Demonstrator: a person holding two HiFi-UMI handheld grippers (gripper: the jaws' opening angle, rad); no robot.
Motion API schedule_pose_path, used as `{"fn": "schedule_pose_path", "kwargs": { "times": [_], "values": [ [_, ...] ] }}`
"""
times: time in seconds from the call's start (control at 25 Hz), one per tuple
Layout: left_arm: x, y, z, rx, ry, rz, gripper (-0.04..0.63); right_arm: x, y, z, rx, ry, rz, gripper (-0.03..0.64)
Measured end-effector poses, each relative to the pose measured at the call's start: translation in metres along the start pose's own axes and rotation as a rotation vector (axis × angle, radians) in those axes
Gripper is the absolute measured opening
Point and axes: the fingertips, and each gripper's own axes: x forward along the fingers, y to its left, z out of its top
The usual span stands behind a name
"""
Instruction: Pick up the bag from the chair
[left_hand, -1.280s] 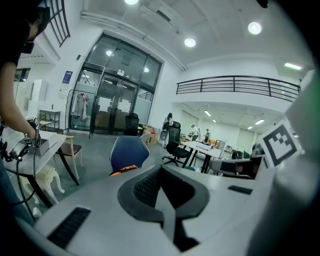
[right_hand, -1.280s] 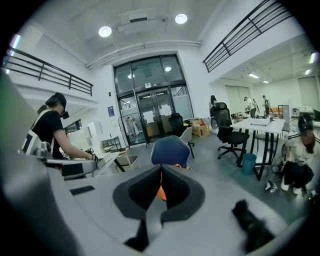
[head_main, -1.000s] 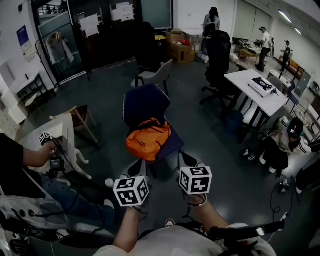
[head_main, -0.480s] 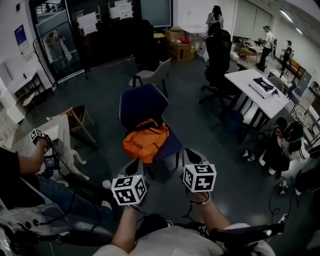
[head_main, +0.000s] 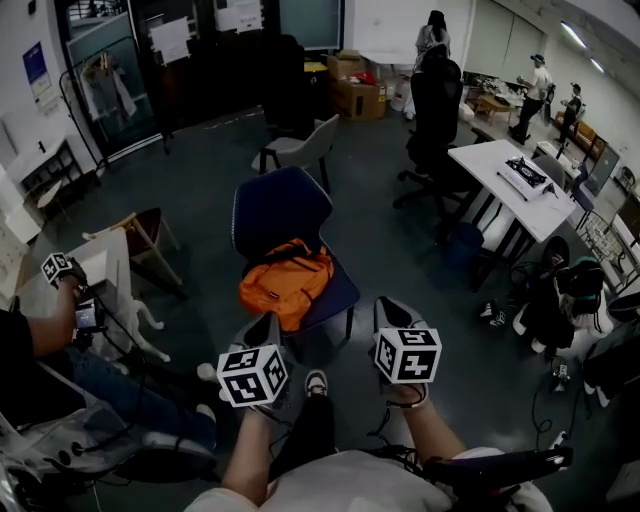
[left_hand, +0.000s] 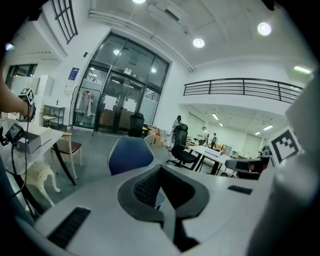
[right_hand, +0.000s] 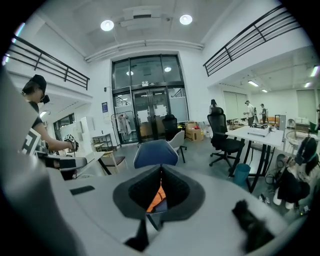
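**Head view:** An orange bag (head_main: 287, 284) lies on the seat of a blue chair (head_main: 279, 203) in the middle of an open workroom with a dark floor. The bag slumps toward the seat's front edge. A person holds two tools low in the foreground, each carrying a cube with square markers. The left tool (head_main: 266, 327) and the right tool (head_main: 389, 311) both point toward the chair, short of it and apart from the bag, the left one near the seat's front corner. A grey chair (head_main: 303, 149) stands behind the blue one. A black office chair (head_main: 437, 98) and a white counter (head_main: 508, 181) are off to the right. A second person (head_main: 40, 335) sits at the left edge.

**Left gripper view:** The left tool (left_hand: 161, 172) has its jaws together with nothing between them. The blue chair (left_hand: 129, 154) backrest rises just above and left of the tips, in front of glass doors (left_hand: 117, 102).

**Right gripper view:** The right tool (right_hand: 161, 171) also has its tips meeting and grips nothing. A strip of the orange bag (right_hand: 157, 196) shows through the narrow slot below the tips, on the blue chair (right_hand: 156, 152) beyond. The black office chair (right_hand: 219, 131) and white counter (right_hand: 256, 132) stand to the right.
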Motion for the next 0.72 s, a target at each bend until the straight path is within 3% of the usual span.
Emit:
{"fn": "schedule_pose_path", "kwargs": {
  "times": [0.44, 0.72],
  "values": [
    [0.084, 0.013, 0.028, 0.033, 0.011, -0.028, 0.012, 0.067, -0.033, 0.028, 0.016, -0.004, -0.04, 0.032],
    [0.15, 0.015, 0.07, 0.062, 0.008, -0.063, 0.012, 0.119, -0.055, 0.062, 0.034, -0.015, -0.069, 0.032]
  ]
}}
